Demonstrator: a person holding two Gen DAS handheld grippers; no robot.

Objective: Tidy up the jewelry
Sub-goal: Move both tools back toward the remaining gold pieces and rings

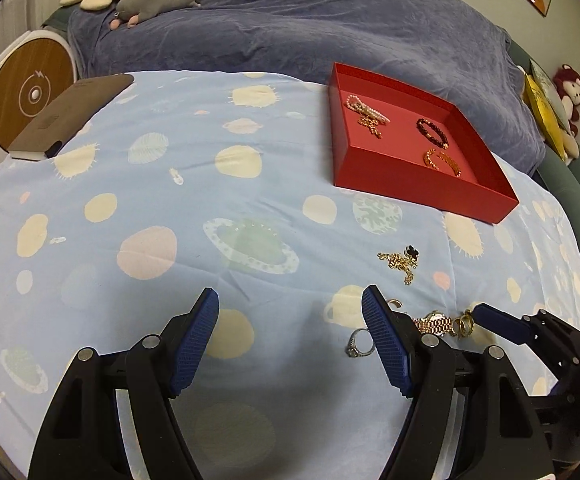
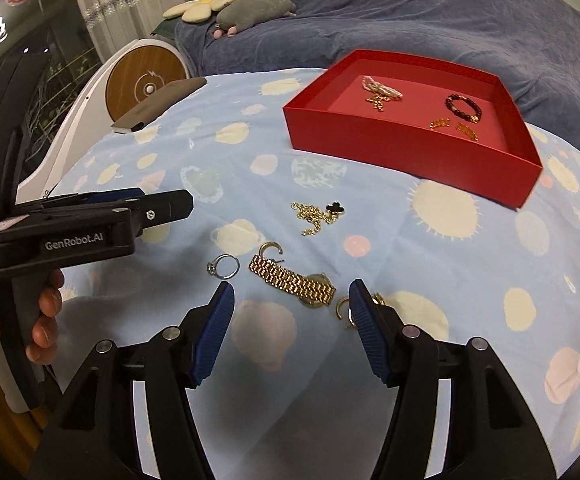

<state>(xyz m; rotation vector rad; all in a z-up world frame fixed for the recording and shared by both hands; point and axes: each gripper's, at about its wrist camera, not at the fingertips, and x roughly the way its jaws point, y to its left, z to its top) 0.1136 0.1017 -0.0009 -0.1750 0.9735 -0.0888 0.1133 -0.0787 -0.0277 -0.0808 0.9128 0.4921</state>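
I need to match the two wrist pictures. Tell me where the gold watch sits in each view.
Left wrist view: the gold watch lies low and right of centre, partly hidden behind the left hand-held gripper's right finger.
Right wrist view: the watch lies just below centre, ahead of the right hand-held gripper.
Shared landmark: the red tray, beyond the watch in both.

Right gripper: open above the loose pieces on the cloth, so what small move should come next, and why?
Probably lower the right gripper onto the gold watch and close. The watch lies just ahead of its open, empty fingers, and the red box already holds bracelets, while the watch, ring and necklace lie on the cloth.
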